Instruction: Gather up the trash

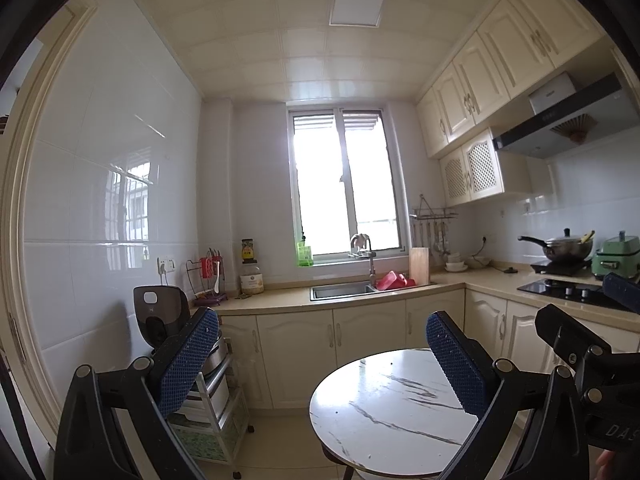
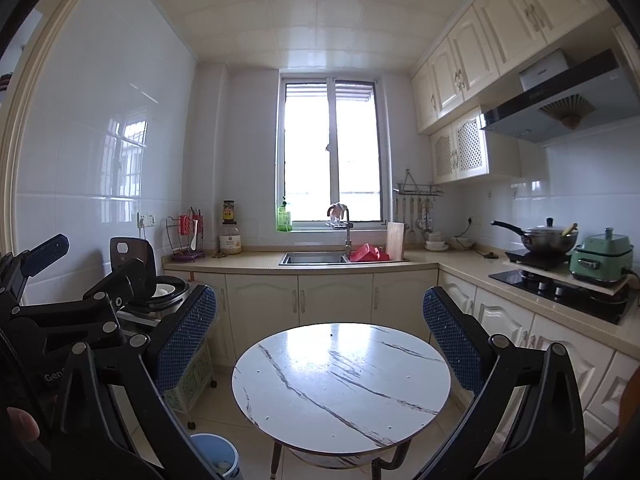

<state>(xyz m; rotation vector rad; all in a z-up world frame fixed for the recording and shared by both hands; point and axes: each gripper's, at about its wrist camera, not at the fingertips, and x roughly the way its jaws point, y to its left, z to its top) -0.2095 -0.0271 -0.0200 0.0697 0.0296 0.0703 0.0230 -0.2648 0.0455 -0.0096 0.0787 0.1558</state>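
I hold both tools above the round marble table [image 2: 340, 384] in a small kitchen. My left hand-held gripper [image 1: 324, 364] stands wide open with nothing between its blue pads [image 1: 188, 360]. My right hand-held gripper [image 2: 320, 344] is spread just as wide and also holds nothing. I can make out no trash on the tabletop, only a few tiny specks. A blue bin [image 2: 216, 456] sits on the floor beside the table's left edge, with something pale inside.
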